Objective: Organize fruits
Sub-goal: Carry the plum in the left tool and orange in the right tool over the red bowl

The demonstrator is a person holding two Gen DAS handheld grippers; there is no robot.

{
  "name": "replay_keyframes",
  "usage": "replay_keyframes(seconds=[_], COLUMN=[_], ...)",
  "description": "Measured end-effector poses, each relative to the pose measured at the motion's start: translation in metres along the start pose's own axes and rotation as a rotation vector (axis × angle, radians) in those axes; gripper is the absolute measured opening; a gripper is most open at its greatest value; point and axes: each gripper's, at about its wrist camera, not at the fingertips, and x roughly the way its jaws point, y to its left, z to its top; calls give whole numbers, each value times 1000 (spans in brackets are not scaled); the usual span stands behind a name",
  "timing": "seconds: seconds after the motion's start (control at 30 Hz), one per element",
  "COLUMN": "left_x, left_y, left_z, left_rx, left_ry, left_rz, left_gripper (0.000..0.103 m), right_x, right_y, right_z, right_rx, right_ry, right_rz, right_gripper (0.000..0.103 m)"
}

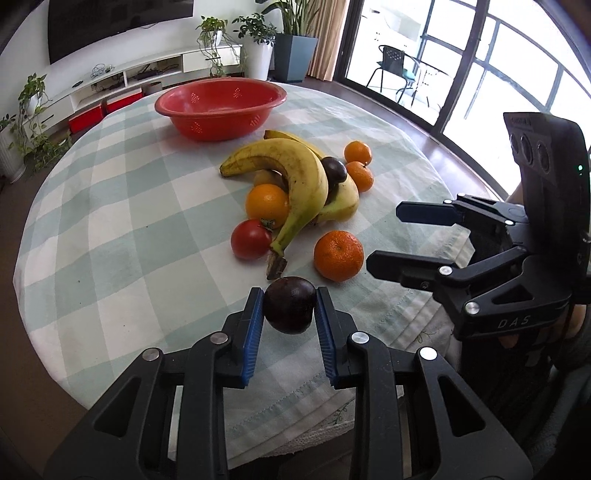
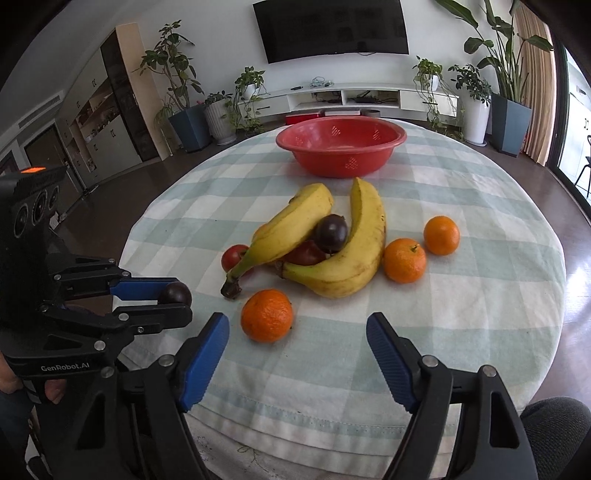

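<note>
Wall television [image 2: 330,29], potted plants [image 2: 186,110], perhaps a balcony chair [image 1: 393,70].

We see a living room with a white wall bearing a dark television [image 2: 330,29] above a low white media console [image 2: 354,96]. Potted plants [image 2: 177,74] line the wall on the dark wooden floor [image 2: 122,192]. Beige curtains [image 1: 328,37] flank tall glazed doors [image 1: 480,62], which admit bright daylight; a black chair [image 1: 393,66] stands beyond.
</note>
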Motion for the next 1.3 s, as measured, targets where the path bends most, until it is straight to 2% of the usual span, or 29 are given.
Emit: replay_keyframes(seconds=[0.13, 0.33, 0.47, 0.67, 1.03, 1.17, 1.3], left_x=[-11, -20, -20, -20, -19, -15, -17], left_y=[7, 17, 19, 19, 21, 20, 20], left_z=[-6, -13, -15, -15, -15, -6, 18], left_rx=[-46, -101, -110, -110, -122, -126, -103], left_ry=[-23, -56, -65, -66, -67, -70, -90], left_rz=[8, 19, 18, 18, 11, -6, 0], left_gripper=[26, 26, 26, 26, 26, 26, 26], right_x=[12, 31, 43, 43, 24, 4, -17], right_y=[12, 20, 22, 18, 12, 2, -20], right_z=[4, 5, 1, 2, -1, 7, 27], right_rx=[-19, -31, -43, -34, -8, 21, 66], right_ry=[19, 71, 106, 88, 67, 24, -41], right_rz=[-3, -14, -23, -23, 37, 71, 79], right_gripper=[78, 70, 56, 41, 40, 40, 40])
